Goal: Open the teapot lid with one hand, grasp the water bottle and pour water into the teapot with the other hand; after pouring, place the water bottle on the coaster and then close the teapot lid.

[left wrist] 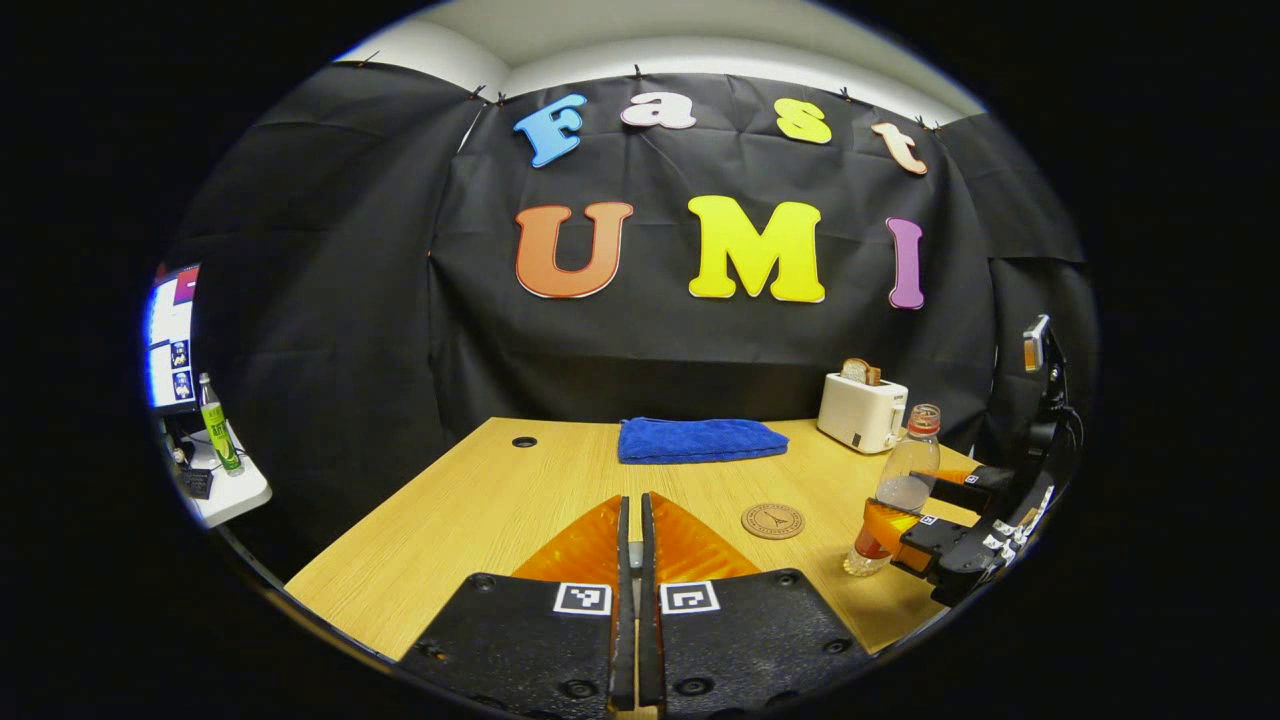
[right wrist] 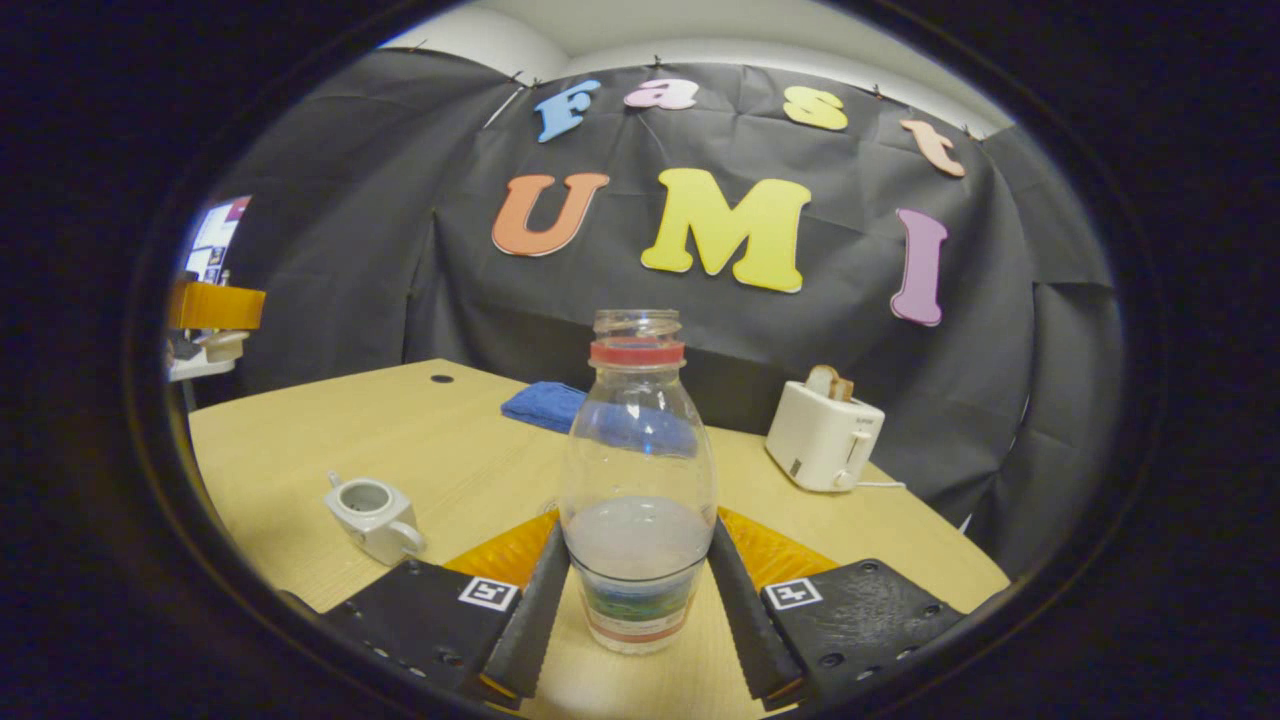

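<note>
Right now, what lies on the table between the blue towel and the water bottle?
In the left gripper view, the round coaster lies on the table between the blue towel and the water bottle.

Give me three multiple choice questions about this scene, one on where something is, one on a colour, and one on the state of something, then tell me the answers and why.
1. Where does the round coaster lie on the table?
A. Under the toaster
B. On top of the blue towel
C. On the bare wood, in front of the blue towel

2. What colour is the ring at the water bottle neck?
A. Red
B. Green
C. Yellow

3. In what state is the teapot?
A. Lid on
B. Open on top, no lid on it
C. Lying on its side

Answers:
1 C, the left gripper view shows the coaster alone on the wood, nearer than the towel and apart from the toaster.
2 A, the right gripper view shows a red band below the open mouth.
3 B, the right gripper view shows its round opening uncovered.
</note>
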`<state>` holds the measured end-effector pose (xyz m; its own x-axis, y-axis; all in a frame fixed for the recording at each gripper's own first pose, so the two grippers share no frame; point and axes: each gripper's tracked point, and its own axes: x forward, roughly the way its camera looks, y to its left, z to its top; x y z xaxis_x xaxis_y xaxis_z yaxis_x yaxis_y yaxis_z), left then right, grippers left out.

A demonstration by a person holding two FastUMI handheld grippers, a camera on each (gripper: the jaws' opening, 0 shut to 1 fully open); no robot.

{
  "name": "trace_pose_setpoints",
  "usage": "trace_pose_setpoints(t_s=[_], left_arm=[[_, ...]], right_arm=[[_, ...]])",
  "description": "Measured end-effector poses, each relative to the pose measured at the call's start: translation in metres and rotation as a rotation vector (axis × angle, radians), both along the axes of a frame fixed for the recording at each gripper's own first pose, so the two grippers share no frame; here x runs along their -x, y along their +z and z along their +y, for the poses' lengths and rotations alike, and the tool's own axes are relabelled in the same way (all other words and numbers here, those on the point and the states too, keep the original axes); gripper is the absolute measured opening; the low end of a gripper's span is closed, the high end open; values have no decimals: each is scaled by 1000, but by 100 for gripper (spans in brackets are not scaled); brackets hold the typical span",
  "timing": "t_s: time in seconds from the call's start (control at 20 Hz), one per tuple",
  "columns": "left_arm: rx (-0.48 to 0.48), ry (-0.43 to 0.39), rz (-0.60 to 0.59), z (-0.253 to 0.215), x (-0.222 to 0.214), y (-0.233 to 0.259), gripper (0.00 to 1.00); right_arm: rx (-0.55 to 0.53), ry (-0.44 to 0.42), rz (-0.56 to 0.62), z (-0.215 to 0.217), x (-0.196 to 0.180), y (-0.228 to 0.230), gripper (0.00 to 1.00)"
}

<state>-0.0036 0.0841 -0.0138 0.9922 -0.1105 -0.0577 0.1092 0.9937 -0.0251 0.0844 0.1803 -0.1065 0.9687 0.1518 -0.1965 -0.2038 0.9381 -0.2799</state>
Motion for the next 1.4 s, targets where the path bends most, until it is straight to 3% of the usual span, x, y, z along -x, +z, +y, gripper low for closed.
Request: trace_pose_setpoints(t_s=[0.4,0.65,0.75,1.05,1.4], left_arm=[[34,5,-33,34,6,9,4],[41,24,-21,46,4,6,4],[43,10,-34,42,7,11,0],[37,6,-24,43,6,6,4],[45,4,-24,47,7,5,4]], right_arm=[[409,-25,-22,27,9,-3,75],[558,-11,-32,43,9,-14,75],[647,-18,-41,43,8,-21,75],[909,-54,-114,35,-2,-22,75],[1150,0,-199,57,-9,-24,75]])
